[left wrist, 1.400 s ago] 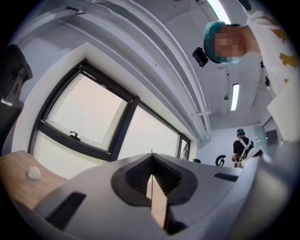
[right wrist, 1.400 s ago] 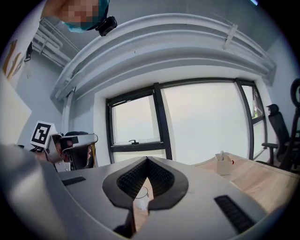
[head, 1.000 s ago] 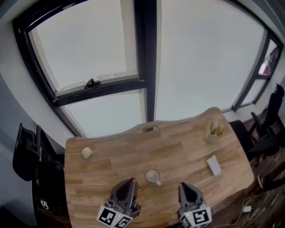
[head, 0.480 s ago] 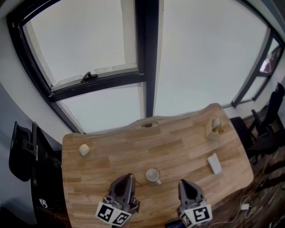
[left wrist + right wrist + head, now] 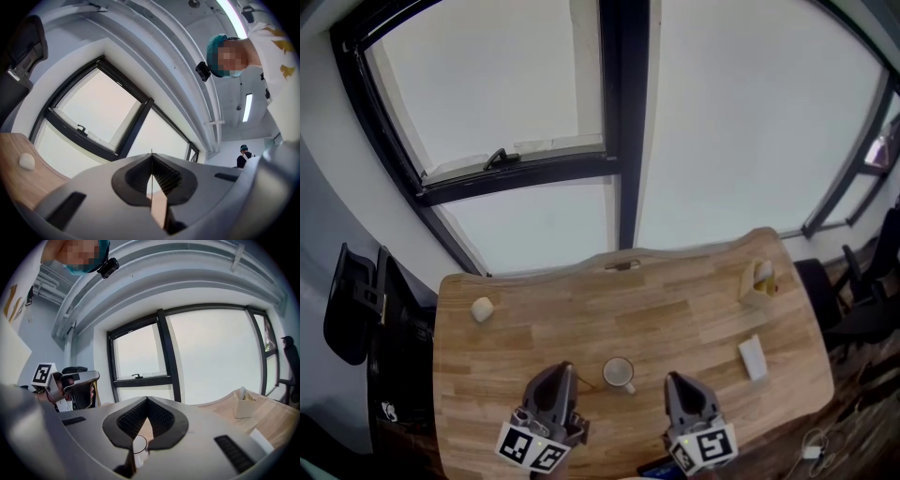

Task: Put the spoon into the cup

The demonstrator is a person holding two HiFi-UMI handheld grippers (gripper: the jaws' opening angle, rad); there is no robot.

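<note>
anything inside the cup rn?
Nothing visible. In the head view the cup shows a pale, bare inside with nothing sticking out. Its near wall hides part of the inside.

Pale wooden desk [image 5: 694,319], visible grain, soft satin sheen. Small white cup [image 5: 619,373], glossy, ceramic by the look of it. Left tongs [image 5: 566,368] and right tongs [image 5: 673,379]: smooth matt grey plastic with black ribbed rubbery pads [image 5: 166,177]. Thin flat brownish spoon [image 5: 157,205] pinched in the left tongs, matt, maybe wood, honestly hard to tell. Black window frame [image 5: 623,122], smooth, metal-looking.
</note>
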